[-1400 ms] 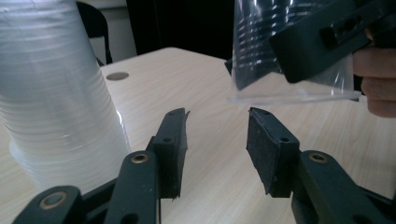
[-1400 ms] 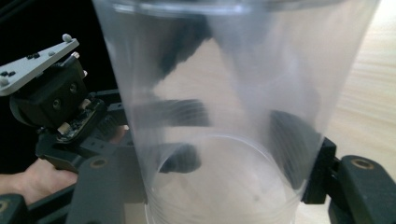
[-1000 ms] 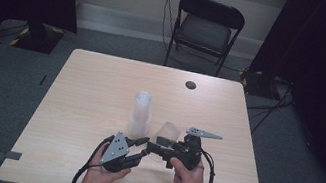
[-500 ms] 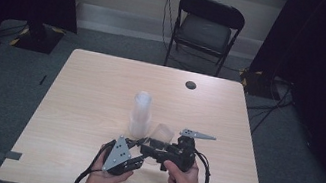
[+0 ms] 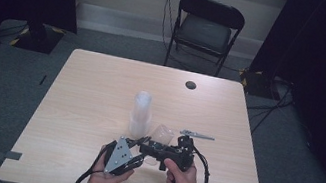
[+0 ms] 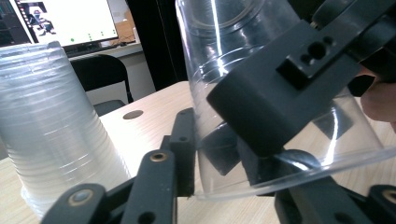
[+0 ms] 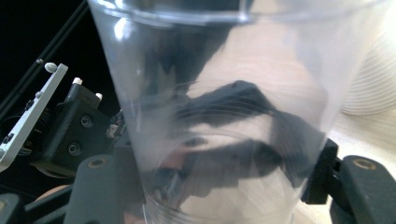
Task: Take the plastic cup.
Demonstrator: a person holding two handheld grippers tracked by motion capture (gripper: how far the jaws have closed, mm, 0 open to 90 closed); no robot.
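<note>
One clear plastic cup held near a stack of the same cups.

The clear plastic cup is empty and transparent, with thin rings around its wall and a rolled rim. It is tilted, not upright, and it is raised from the table at the near middle. In the left gripper view its wide open mouth points down and toward the camera, and its narrow base points up. The stack of cups stands upside down on the table, at about 10 o'clock from the single cup and just beside it.
</note>
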